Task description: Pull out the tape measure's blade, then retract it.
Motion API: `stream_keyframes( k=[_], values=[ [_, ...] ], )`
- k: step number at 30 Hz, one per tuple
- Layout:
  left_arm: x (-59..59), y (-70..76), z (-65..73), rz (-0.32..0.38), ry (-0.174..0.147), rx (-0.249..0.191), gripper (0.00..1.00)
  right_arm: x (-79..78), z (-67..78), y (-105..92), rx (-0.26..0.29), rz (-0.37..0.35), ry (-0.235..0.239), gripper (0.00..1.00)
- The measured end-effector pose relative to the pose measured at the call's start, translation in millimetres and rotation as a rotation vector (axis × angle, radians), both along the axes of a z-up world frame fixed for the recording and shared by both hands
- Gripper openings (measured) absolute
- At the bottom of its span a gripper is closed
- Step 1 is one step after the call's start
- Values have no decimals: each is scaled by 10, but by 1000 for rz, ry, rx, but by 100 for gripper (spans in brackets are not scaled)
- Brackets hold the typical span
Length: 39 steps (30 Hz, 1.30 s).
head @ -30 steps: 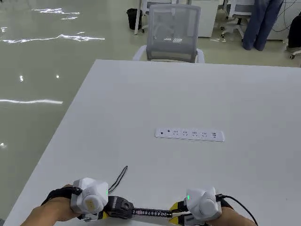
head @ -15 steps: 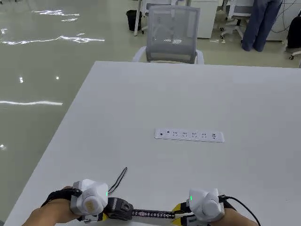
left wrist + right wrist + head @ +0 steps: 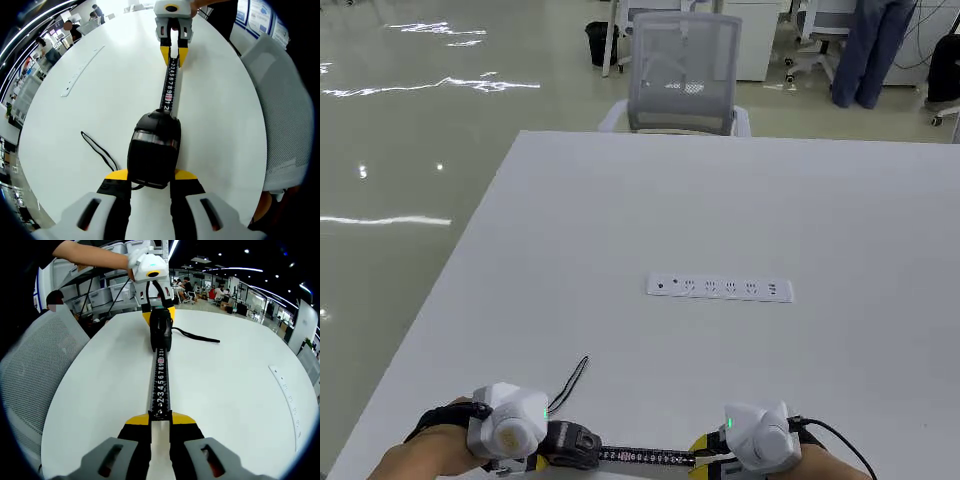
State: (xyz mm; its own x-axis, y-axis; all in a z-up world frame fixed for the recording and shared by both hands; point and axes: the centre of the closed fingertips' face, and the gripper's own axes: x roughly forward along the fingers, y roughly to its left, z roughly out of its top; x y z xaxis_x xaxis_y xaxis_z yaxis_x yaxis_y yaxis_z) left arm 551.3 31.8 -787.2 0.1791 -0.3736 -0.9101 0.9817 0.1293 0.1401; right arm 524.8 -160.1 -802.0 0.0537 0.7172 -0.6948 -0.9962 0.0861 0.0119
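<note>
Black tape measure [image 3: 154, 145] in left gripper [image 3: 150, 176], right gripper [image 3: 160, 418] pinching blade [image 3: 160, 380]

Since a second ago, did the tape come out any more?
Yes, a little. The right gripper, jaws shut on the tip of the blade, moved slightly further right, away from the case, so a bit more blade shows. The left gripper kept hold of the case in about the same spot. The power strip and the black strap stayed put.
</note>
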Motion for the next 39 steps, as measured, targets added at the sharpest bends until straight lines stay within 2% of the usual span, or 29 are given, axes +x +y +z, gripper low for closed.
stream_keyframes(
  k=[12,39],
  values=[
    [-3,0,-1,3,0,-1,26,3,12,-51,0,-1,-10,11],
    [-1,-8,-9,5,1,-2,26,-11,-16,-227,1,-21,7,11]
  ],
)
